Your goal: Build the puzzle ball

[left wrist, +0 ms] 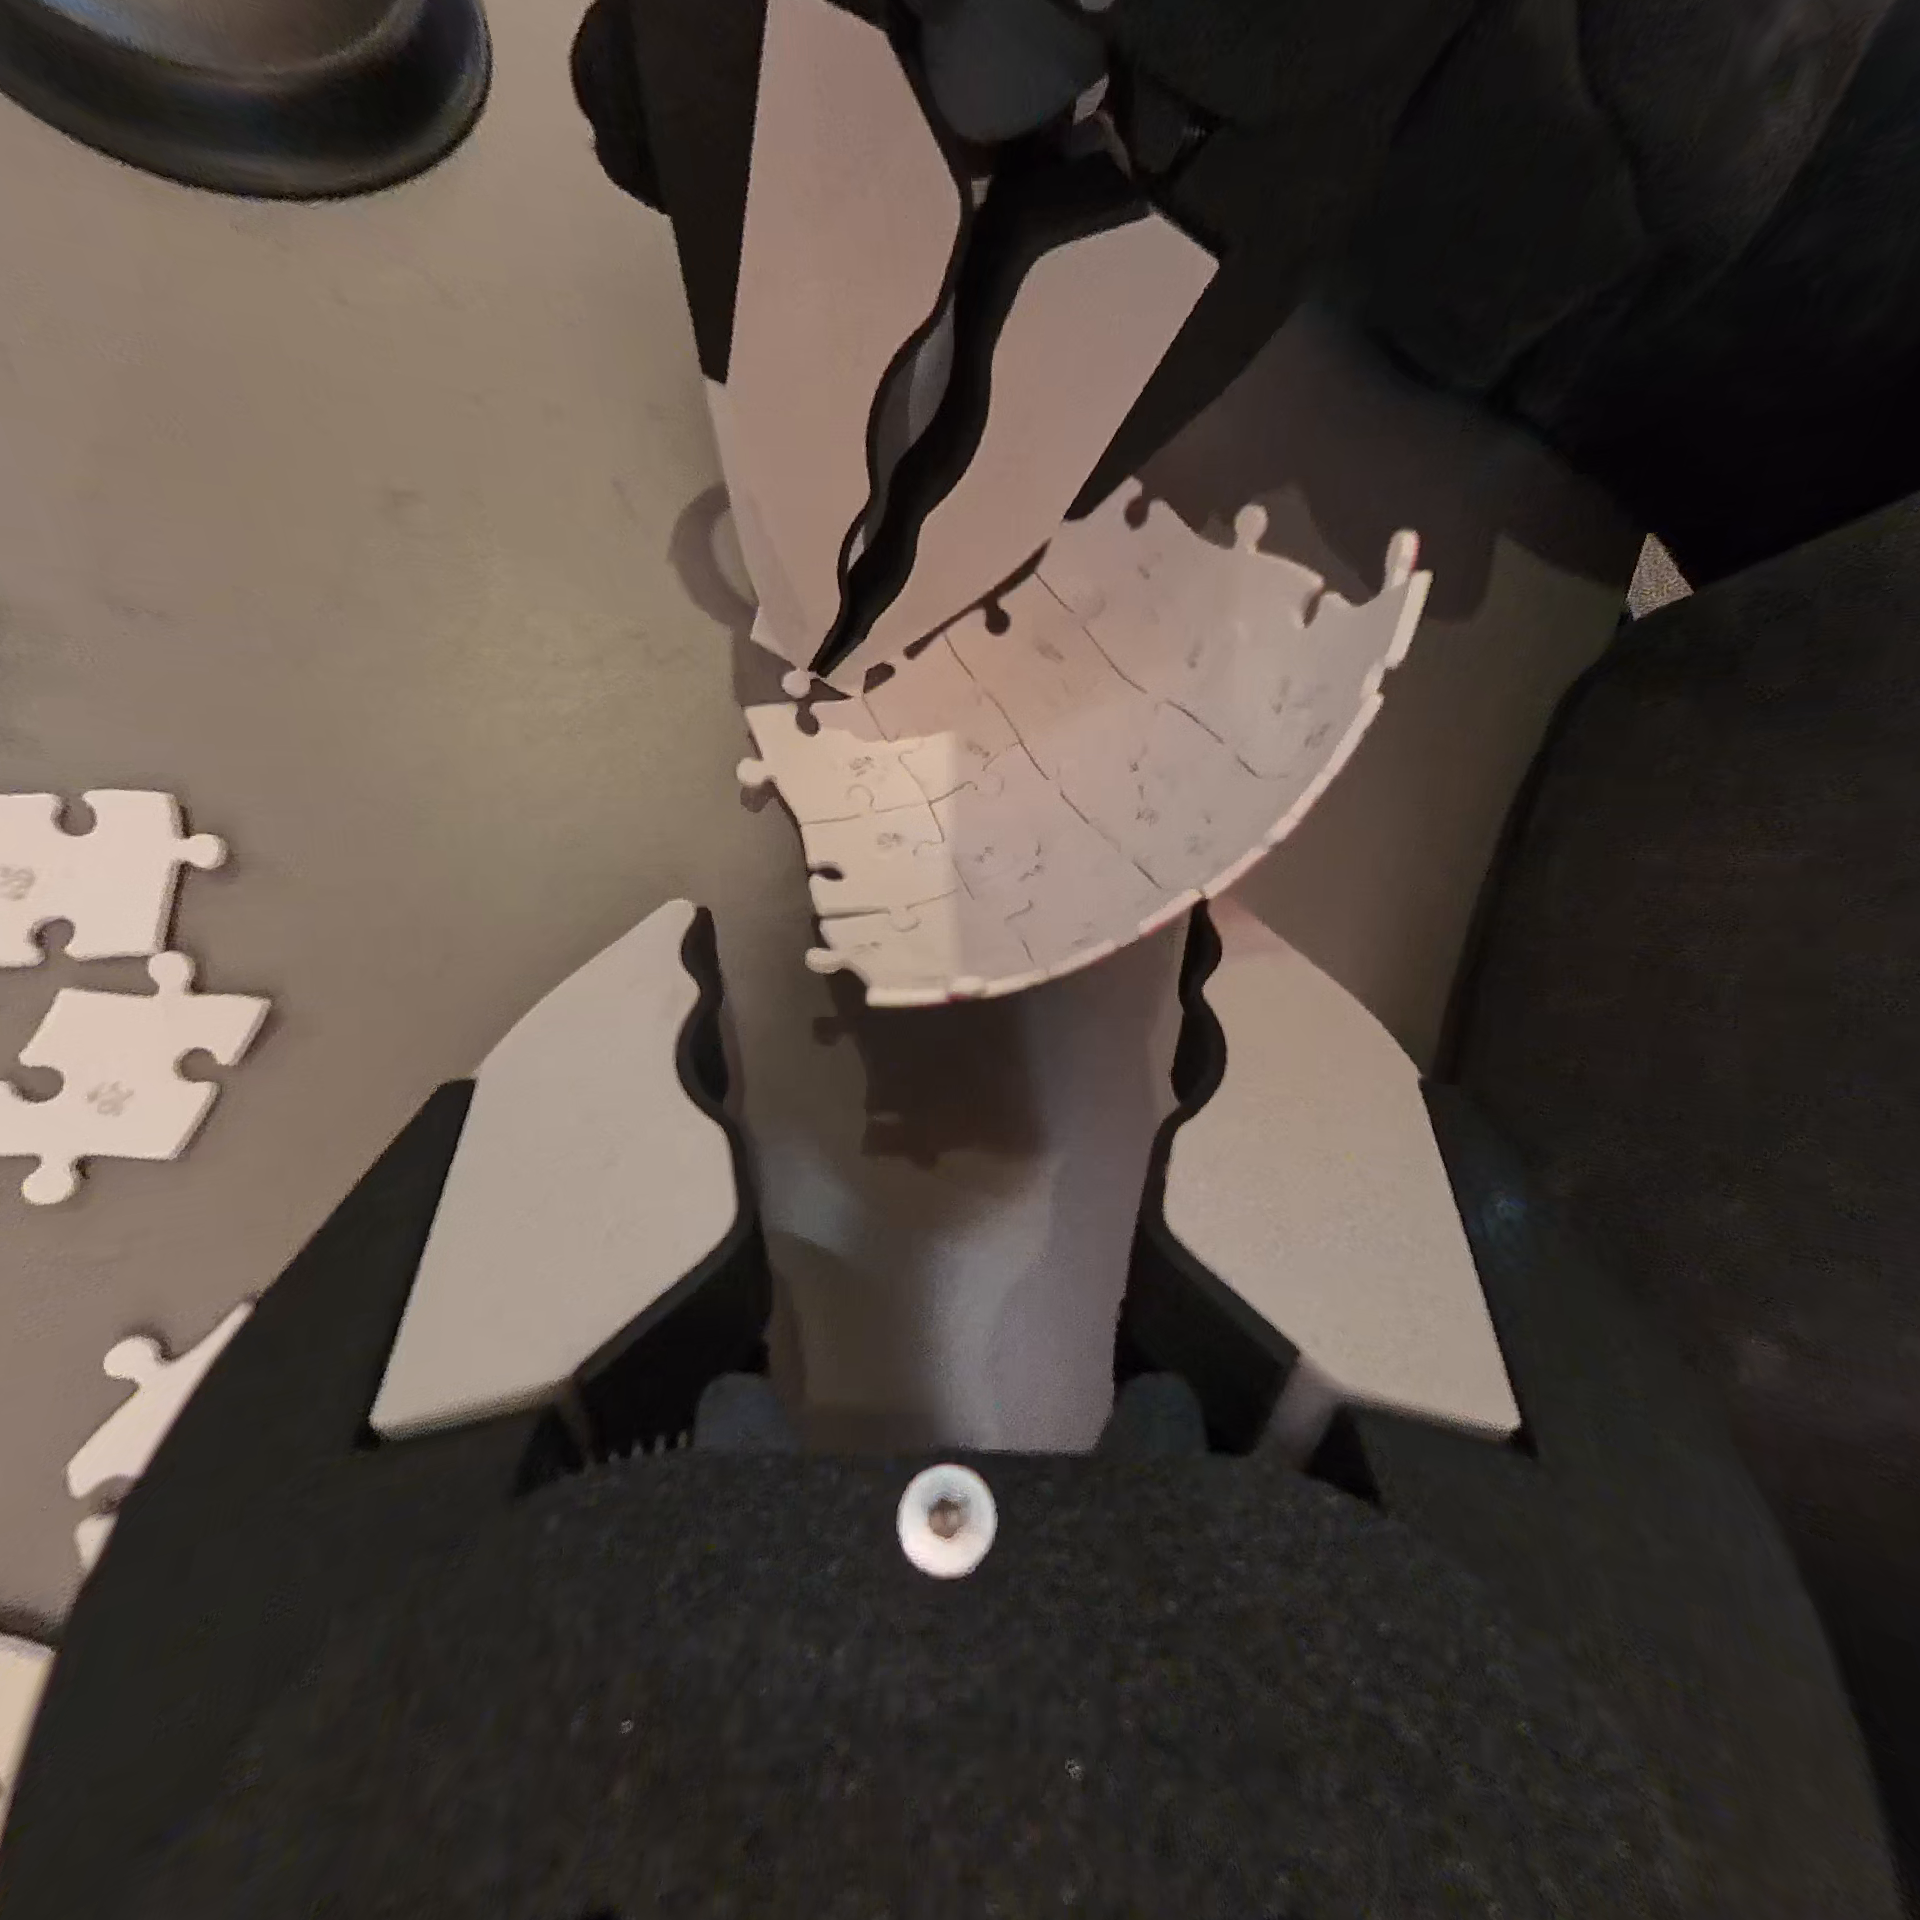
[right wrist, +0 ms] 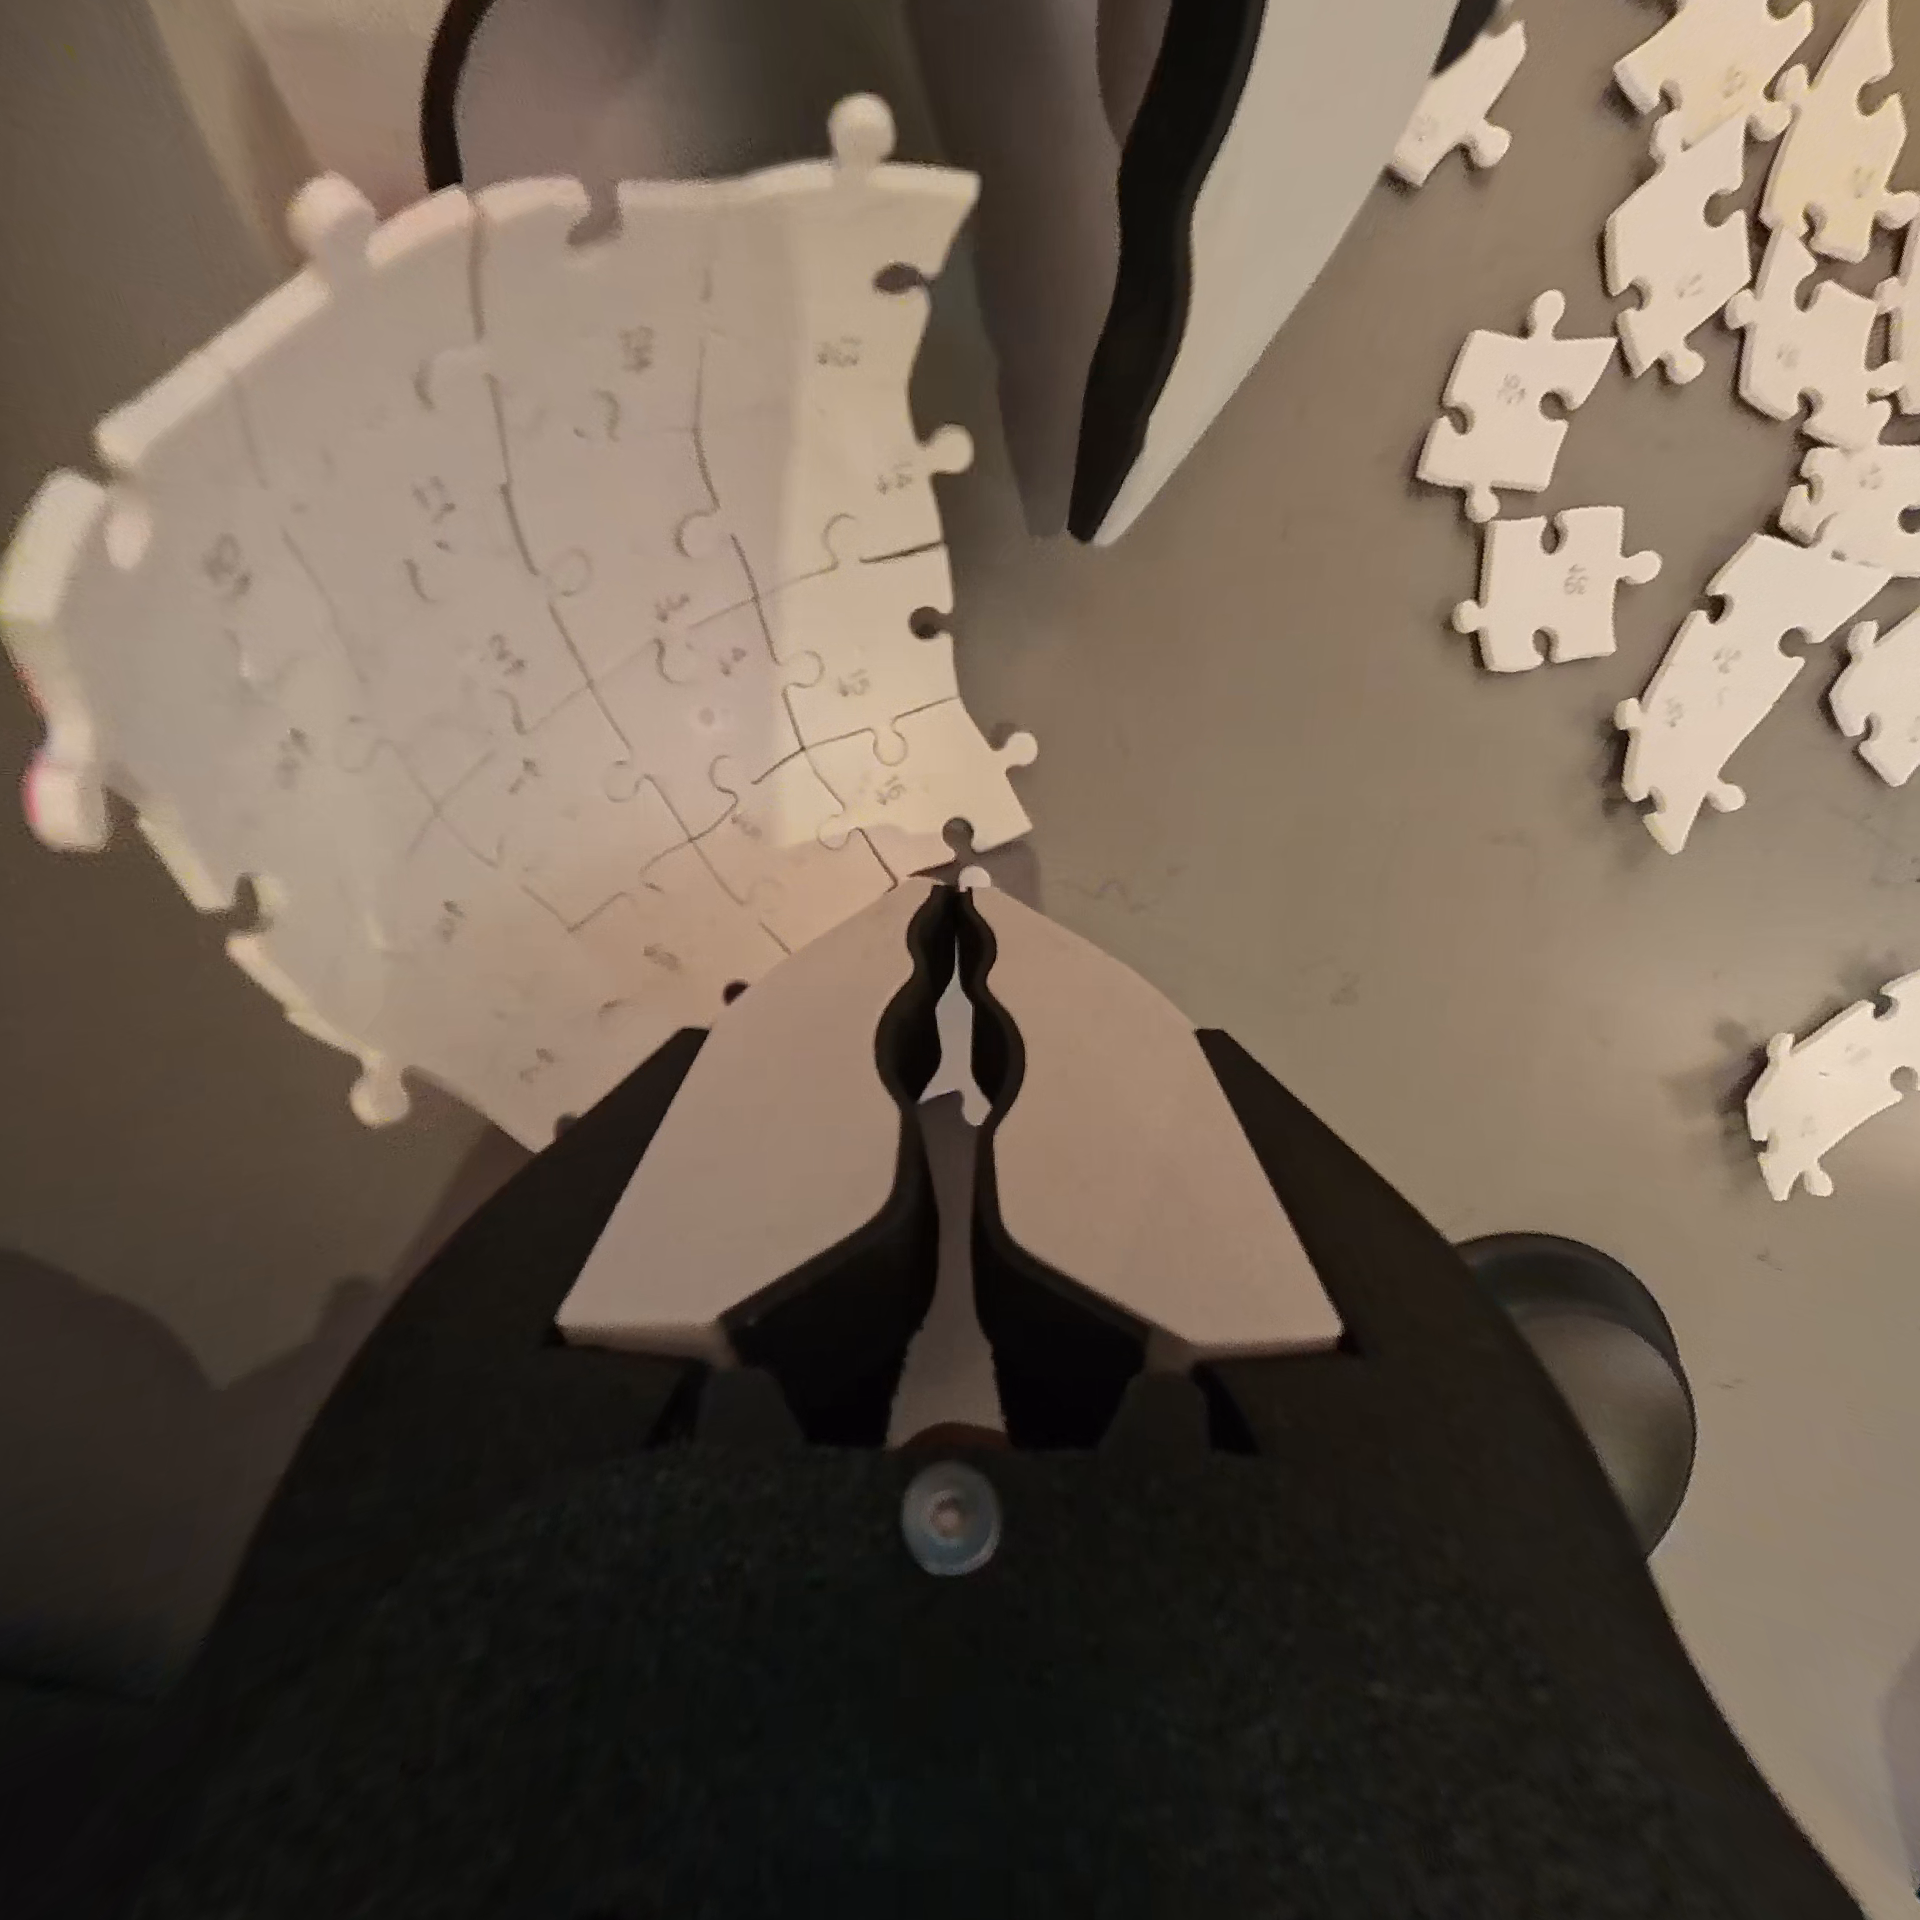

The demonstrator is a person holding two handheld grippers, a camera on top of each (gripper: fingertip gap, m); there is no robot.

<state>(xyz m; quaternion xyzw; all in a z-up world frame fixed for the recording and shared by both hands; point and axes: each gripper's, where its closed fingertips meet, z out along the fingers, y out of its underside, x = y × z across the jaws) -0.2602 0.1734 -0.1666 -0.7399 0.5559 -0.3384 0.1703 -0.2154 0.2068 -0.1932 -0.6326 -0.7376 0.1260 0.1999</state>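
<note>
step: mid-assembly, curved shell (right wrist: 540,623) lifted | right claw (right wrist: 951,894) pinching shell's lower-right corner | left claw (left wrist: 945,935) spread, empty | next: likely fetch loose piece (right wrist: 1558,587), right of frame

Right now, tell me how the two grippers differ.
The left gripper has its jaws spread wide and holds nothing; the right gripper has its jaws shut on an edge of the puzzle shell. The left hangs just short of the shell; the right touches it. Both have black jaws with pale side plates.

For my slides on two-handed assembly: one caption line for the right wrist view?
Right gripper shut on the curved puzzle shell's edge, loose pieces on the grey table.
</note>
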